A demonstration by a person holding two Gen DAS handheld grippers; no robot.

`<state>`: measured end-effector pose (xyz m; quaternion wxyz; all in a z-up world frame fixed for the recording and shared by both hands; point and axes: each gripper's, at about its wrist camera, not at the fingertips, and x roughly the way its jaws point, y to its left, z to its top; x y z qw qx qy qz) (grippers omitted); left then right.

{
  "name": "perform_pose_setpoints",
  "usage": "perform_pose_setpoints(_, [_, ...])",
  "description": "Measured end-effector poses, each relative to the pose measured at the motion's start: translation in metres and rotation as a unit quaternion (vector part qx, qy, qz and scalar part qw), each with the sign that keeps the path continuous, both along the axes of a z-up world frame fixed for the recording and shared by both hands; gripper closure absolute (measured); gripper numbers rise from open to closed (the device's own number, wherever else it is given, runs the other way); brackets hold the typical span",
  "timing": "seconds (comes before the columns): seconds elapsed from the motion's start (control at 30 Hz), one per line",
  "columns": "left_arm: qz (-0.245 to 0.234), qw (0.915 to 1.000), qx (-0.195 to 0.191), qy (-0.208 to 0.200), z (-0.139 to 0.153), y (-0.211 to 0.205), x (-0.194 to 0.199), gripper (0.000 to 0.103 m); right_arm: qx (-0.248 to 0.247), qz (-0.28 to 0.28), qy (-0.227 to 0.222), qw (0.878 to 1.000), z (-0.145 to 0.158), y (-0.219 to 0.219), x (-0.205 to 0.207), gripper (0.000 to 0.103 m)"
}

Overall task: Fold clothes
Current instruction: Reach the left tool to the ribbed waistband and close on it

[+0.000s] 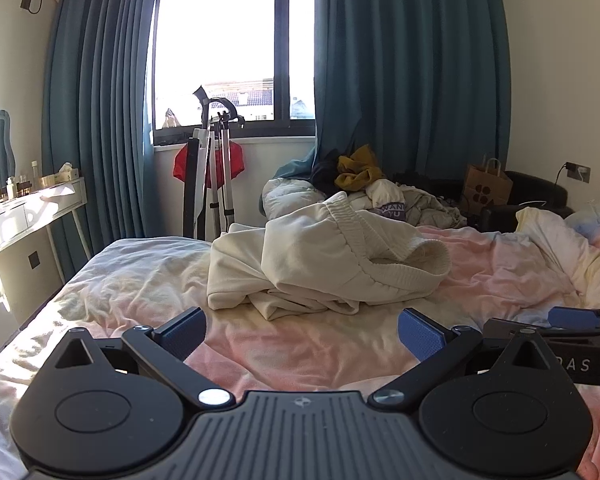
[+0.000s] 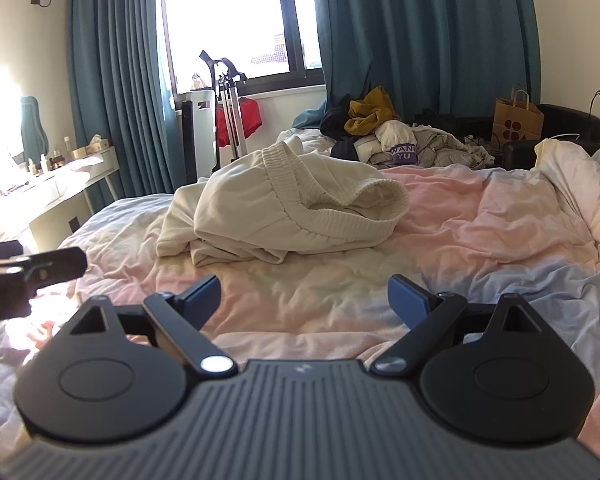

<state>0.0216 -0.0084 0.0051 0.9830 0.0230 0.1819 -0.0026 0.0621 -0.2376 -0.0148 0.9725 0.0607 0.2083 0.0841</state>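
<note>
Both grippers, left point(image 1: 302, 334) and right point(image 2: 303, 300), gape wide and empty; cream sweatpants point(image 1: 332, 258) lie crumpled just ahead.

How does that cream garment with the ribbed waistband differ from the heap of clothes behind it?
The cream ribbed-waistband garment lies alone mid-bed, near both open grippers; the heap of mixed clothes sits far back by the teal curtain. The garment is one colour; the heap mixes mustard, dark and white. Both are crumpled, unfolded.

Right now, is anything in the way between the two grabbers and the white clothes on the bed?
No. Only bare, wrinkled bedsheet lies between the left gripper, the right gripper and the cream garment. Both sets of fingers are spread open and hold nothing. The messy clothes pile sits behind the garment, not in front.
</note>
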Motion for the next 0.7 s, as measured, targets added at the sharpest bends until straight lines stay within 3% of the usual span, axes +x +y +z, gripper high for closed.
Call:
perform_pose_setpoints(0.1, [0.016,0.9997,0.017,-0.003,0.000,-0.006,0.026,0.000,0.006,-0.017,0.008,1.000,-0.003,-0.004,0.002,0.011])
perform_pose_setpoints(0.27, [0.022,0.9997,0.007,0.004,-0.008,-0.021,0.085,0.000,0.037,-0.016,0.022,0.999,-0.009,-0.014,0.008,0.011])
perform_pose_setpoints(0.37, [0.030,0.9995,0.008,0.003,-0.014,-0.035,0.131,0.001,0.060,-0.017,0.042,0.997,-0.019,-0.022,0.019,0.011])
perform_pose_setpoints(0.5, [0.001,0.9999,-0.007,0.008,-0.020,-0.057,0.203,0.005,0.073,-0.030,0.069,0.994,-0.039,-0.029,0.037,0.011])
perform_pose_setpoints(0.7, [0.000,0.9998,0.019,0.001,-0.022,-0.093,0.300,0.011,0.083,-0.044,0.102,0.990,-0.066,-0.035,0.065,0.011])
